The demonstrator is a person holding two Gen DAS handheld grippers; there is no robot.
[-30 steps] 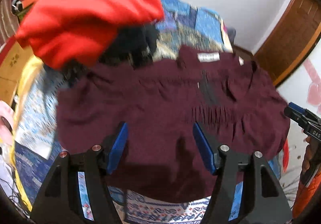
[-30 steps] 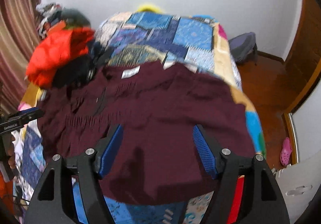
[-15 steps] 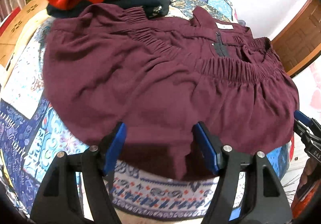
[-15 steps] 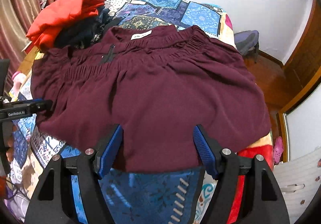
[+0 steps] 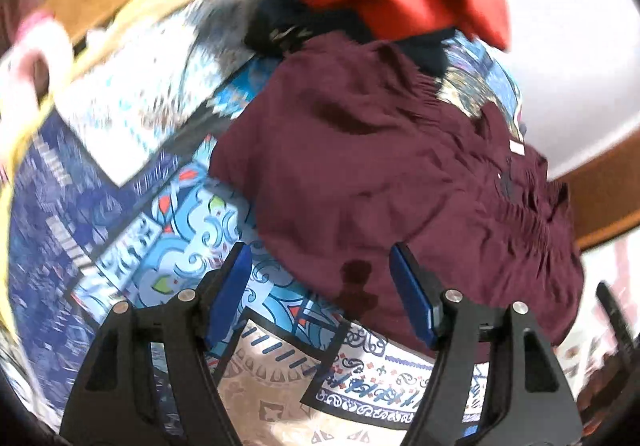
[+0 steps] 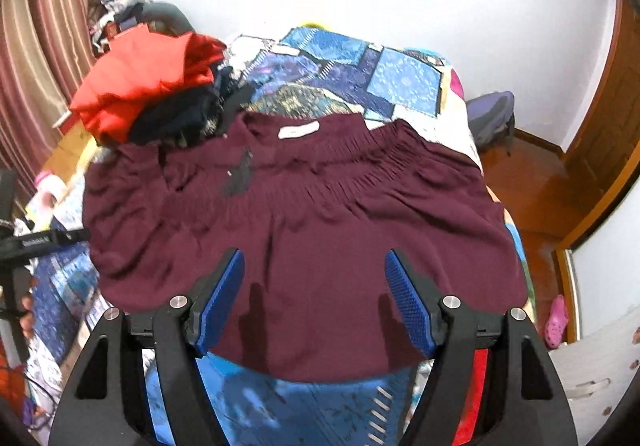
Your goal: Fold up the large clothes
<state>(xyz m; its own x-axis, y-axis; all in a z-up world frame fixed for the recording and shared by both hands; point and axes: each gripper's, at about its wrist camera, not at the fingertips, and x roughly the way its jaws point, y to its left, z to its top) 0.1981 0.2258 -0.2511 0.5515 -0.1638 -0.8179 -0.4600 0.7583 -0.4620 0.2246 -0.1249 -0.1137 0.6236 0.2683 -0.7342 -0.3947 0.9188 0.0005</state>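
A large maroon garment [image 6: 320, 230] with a gathered elastic band and a white label lies spread flat on the patchwork bed; it also shows in the left wrist view [image 5: 392, 186]. My right gripper [image 6: 316, 298] is open and empty, above the garment's near hem. My left gripper [image 5: 324, 294] is open and empty, over the garment's left corner and the bedcover beside it. The left gripper also shows at the left edge of the right wrist view [image 6: 44, 240].
A pile of red [image 6: 148, 82] and dark clothes sits at the bed's back left, touching the maroon garment. The blue patchwork bedcover [image 6: 360, 74] reaches to the wall. A wooden floor [image 6: 532, 186], a door and a pink slipper lie right of the bed.
The left gripper has swung left, so the garment now sits to its right with bedcover under the left finger. The right gripper has pulled back a little. Both stay open.
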